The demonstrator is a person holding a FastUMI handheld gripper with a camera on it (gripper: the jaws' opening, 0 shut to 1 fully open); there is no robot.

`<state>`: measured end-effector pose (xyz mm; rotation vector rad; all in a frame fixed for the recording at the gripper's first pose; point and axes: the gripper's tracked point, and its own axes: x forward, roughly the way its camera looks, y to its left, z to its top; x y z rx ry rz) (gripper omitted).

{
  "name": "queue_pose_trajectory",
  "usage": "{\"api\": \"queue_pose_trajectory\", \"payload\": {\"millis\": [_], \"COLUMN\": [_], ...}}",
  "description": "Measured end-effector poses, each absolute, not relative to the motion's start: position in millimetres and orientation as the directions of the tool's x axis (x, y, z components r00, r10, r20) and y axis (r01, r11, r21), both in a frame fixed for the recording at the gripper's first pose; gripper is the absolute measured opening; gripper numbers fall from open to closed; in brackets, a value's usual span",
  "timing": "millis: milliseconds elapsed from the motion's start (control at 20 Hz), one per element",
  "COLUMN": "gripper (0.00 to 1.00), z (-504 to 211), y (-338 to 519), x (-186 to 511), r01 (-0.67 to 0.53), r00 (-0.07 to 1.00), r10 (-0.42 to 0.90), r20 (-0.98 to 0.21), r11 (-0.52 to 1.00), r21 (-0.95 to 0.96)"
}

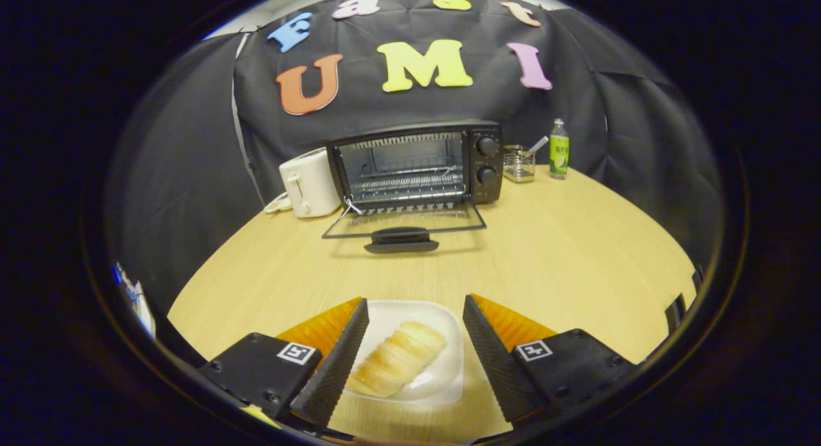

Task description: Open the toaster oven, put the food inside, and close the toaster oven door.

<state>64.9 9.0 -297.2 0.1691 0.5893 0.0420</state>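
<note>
- The gripper (415, 305) is spread wide and holds nothing; neither finger touches anything.
- Between the fingers lies a white tray (449, 375) with a bread roll (396, 359) on it.
- Well beyond the fingers stands the toaster oven (417, 163), its door (404, 221) folded down flat on the wooden table (577, 253).
- A white toaster (309, 183) stands just beside the oven; on the other side are a wire basket (519, 164) and a green bottle (558, 149).
</note>
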Motion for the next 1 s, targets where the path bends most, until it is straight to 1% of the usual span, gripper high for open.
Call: {"api": "queue_pose_trajectory", "payload": {"millis": [100,250,400,500,600,700,800,1000], "gripper": [0.96,0.96,0.96,0.96,0.96,0.93,0.91,0.74], "z": [-306,-317,-322,-335,-345,-348,-348,-347], "y": [17,27,26,22,29,27,29,29], "x": [54,41,39,37,36,39,40,41], "r01": [0.023,0.013,0.029,0.063,0.057,0.064,0.054,0.049], "r00": [0.813,0.784,0.789,0.779,0.765,0.769,0.780,0.788], "r10": [0.090,0.098,0.072,0.038,0.053,0.023,0.019,0.038], "r20": [-0.576,-0.613,-0.610,-0.626,-0.642,-0.639,-0.626,-0.614], "r11": [0.982,0.985,0.988,0.988,0.987,0.992,0.994,0.991], "r21": [0.187,0.173,0.154,0.139,0.149,0.113,0.098,0.124]}}
